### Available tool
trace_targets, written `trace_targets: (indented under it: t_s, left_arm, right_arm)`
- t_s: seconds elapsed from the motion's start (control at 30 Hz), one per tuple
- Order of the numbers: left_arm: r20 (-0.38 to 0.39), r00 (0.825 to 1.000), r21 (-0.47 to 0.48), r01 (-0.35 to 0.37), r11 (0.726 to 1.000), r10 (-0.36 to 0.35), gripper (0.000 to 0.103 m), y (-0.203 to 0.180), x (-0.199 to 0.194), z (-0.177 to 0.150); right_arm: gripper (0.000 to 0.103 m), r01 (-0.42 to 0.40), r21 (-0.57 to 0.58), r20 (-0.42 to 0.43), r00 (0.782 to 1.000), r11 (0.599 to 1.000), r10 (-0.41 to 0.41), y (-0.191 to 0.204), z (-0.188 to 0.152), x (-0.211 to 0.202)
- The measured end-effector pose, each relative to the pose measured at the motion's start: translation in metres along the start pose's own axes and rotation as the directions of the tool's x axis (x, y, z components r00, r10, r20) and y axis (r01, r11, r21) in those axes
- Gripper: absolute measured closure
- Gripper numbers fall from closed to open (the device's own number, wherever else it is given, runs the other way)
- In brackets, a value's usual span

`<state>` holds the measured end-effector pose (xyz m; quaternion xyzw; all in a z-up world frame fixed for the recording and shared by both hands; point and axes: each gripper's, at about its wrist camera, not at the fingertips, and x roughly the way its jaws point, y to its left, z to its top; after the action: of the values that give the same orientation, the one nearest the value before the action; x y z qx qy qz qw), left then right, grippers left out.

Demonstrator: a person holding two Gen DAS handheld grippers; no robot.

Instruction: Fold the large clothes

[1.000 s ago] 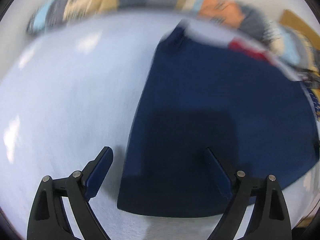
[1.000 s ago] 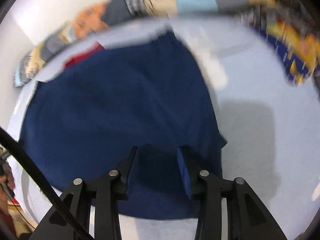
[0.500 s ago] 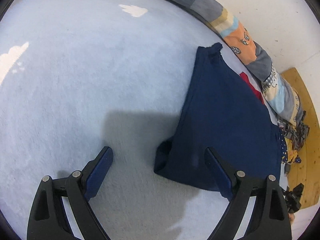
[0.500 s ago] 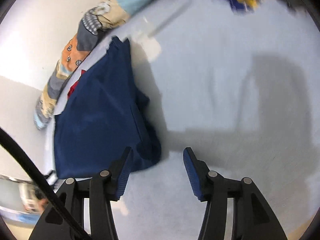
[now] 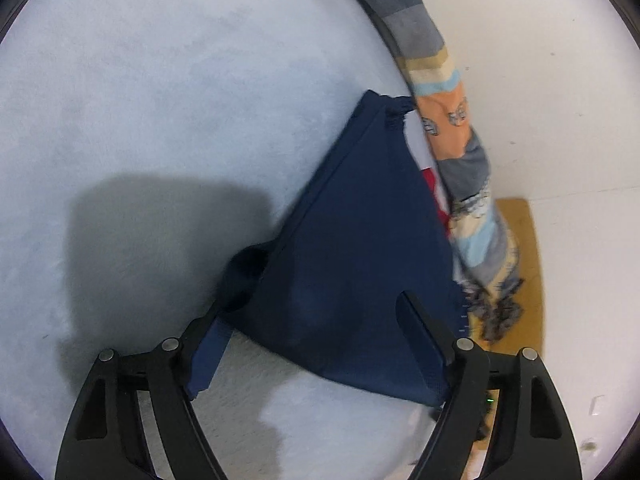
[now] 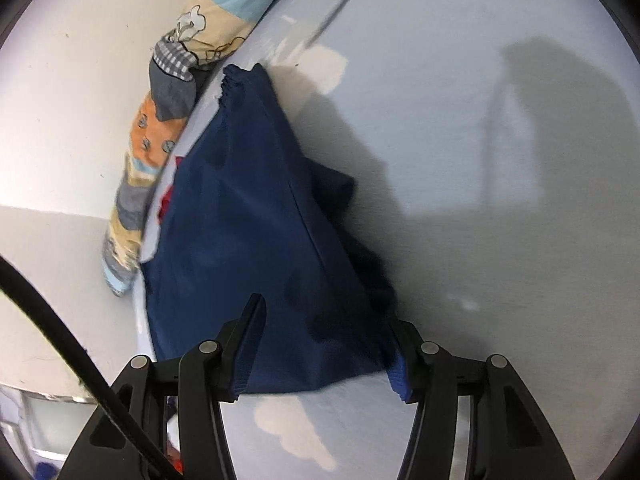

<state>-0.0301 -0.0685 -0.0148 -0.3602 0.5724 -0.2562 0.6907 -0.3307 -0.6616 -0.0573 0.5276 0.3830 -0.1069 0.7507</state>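
Observation:
A dark navy garment (image 5: pixel 352 248) lies folded on the pale blue bed surface (image 5: pixel 160 100), with a ribbed cuff or hem at its far end. It also shows in the right wrist view (image 6: pixel 248 232). My left gripper (image 5: pixel 316 332) is open, its fingers spread to either side of the garment's near edge, just above it. My right gripper (image 6: pixel 326 340) is open too, its fingers straddling the garment's near corner. A bit of red cloth (image 5: pixel 430 178) peeks out from under the garment's far side.
A long patchwork bolster (image 5: pixel 448 120) runs along the bed edge against the white wall (image 5: pixel 560 80); it also shows in the right wrist view (image 6: pixel 168 92). A wooden floor strip (image 5: pixel 524 272) lies beyond. A black cable (image 6: pixel 60 328) crosses the right wrist view.
Both grippers swung away from the garment and came back over its near edge. The right gripper opened wider. The garment's near corner is bunched instead of flat.

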Motion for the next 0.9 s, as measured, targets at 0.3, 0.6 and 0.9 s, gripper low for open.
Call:
trace_targets:
  t_s: [0.3,0.6,0.9]
  left_arm:
    - [0.064,0.998,0.049,-0.006,0.999,0.003,0.023,-0.023,0.031,0.008]
    - [0.119,0.987,0.086,-0.122,0.989,0.112,0.027,-0.035,0.039,0.006]
    - [0.136,0.979,0.176,-0.174,0.969,0.151,0.089,-0.045,0.037,0.006]
  right_arm:
    - [0.064,0.029,-0.099,0.003,1.000,0.995,-0.029,0.024,-0.001,0.026]
    - [0.068,0.042,-0.151,0.055,0.998,0.988,-0.034,0.023,-0.008,0.025]
    - [0.093,0.037,-0.123,0.059,0.998,0.992,-0.029,0.027,0.000,0.013]
